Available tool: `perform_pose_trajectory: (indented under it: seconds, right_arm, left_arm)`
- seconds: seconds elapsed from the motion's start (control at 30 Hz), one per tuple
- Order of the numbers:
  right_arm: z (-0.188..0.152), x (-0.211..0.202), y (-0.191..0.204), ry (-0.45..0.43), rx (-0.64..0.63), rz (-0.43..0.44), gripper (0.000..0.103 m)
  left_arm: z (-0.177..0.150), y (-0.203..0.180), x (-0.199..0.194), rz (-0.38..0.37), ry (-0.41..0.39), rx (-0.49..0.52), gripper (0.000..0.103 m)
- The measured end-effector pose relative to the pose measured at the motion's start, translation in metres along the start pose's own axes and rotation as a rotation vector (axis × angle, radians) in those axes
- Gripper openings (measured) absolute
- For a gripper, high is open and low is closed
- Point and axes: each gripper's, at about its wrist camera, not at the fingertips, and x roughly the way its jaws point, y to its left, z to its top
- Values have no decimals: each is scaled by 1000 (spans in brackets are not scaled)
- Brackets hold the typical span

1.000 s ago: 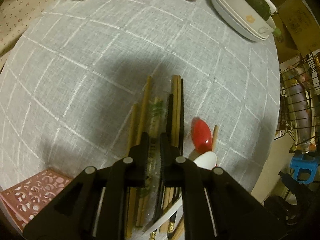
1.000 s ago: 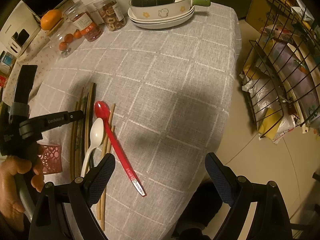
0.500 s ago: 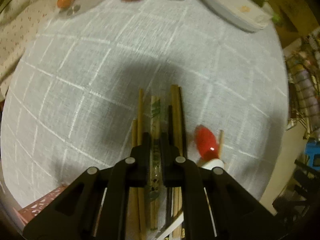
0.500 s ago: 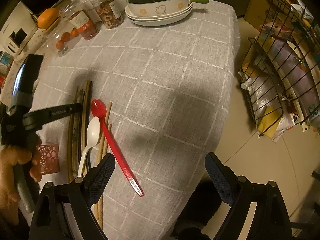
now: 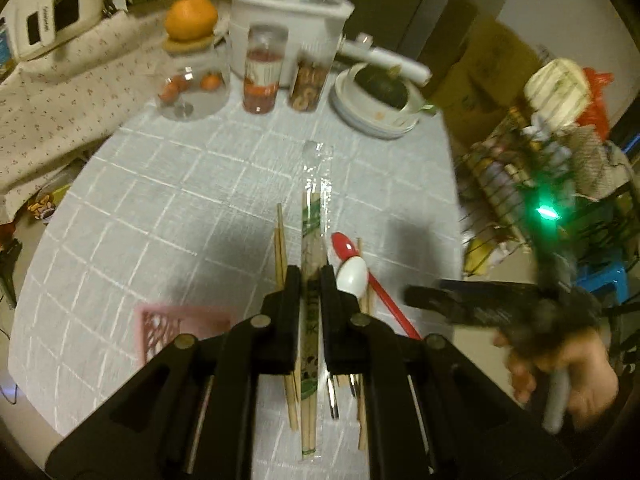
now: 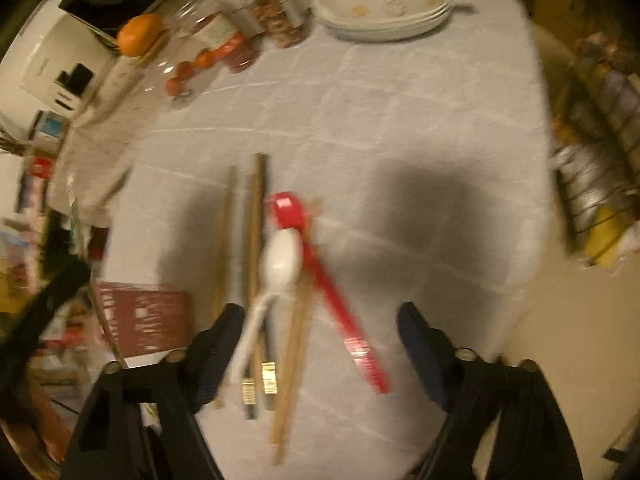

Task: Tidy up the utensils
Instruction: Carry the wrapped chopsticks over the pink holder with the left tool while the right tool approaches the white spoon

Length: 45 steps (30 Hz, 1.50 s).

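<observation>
My left gripper [image 5: 310, 280] is shut on a pair of chopsticks in a clear wrapper [image 5: 314, 232] and holds it above the grey checked tablecloth [image 5: 160, 208]. Below it lie loose wooden chopsticks [image 5: 280, 240], a red spoon [image 5: 344, 244] and a white spoon [image 5: 352, 276]. My right gripper [image 6: 320, 320] hangs over the white spoon [image 6: 282, 260], the red spoon [image 6: 324, 276] and chopsticks [image 6: 256, 220]. Its jaws are closing, with the utensils on the table below the gap and no pad touching them. A pink perforated basket [image 6: 144, 316] sits to the left.
At the table's far end stand stacked plates with a dark squash [image 5: 380, 96], two jars [image 5: 262, 76], a glass dome [image 5: 192, 88] and a white pot [image 5: 288, 16]. A wire rack [image 5: 520, 184] stands beyond the right table edge. A hand [image 5: 568, 364] holds the right gripper.
My left gripper has risen with the wrapped chopsticks, lifting them off the table. My right gripper has swung left over the spoons, and its jaws have narrowed.
</observation>
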Motion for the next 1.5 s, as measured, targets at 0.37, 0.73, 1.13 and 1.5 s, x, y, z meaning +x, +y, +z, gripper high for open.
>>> perform_pose_trajectory:
  seconds: [0.37, 0.73, 1.13, 1.5]
  right_arm:
    - [21, 45, 28, 28, -53, -32, 30]
    - [28, 57, 26, 12, -42, -104, 21]
    - [26, 22, 45, -112, -136, -60, 4]
    - [12, 2, 50, -106, -140, -59, 39]
  left_arm:
    - [-19, 36, -46, -84, -151, -25, 11]
    - [-32, 51, -52, -60, -154, -31, 11]
    - [-28, 54, -68, -2, -294, -42, 11]
    - [-16, 74, -83, -5, -414, -189, 9]
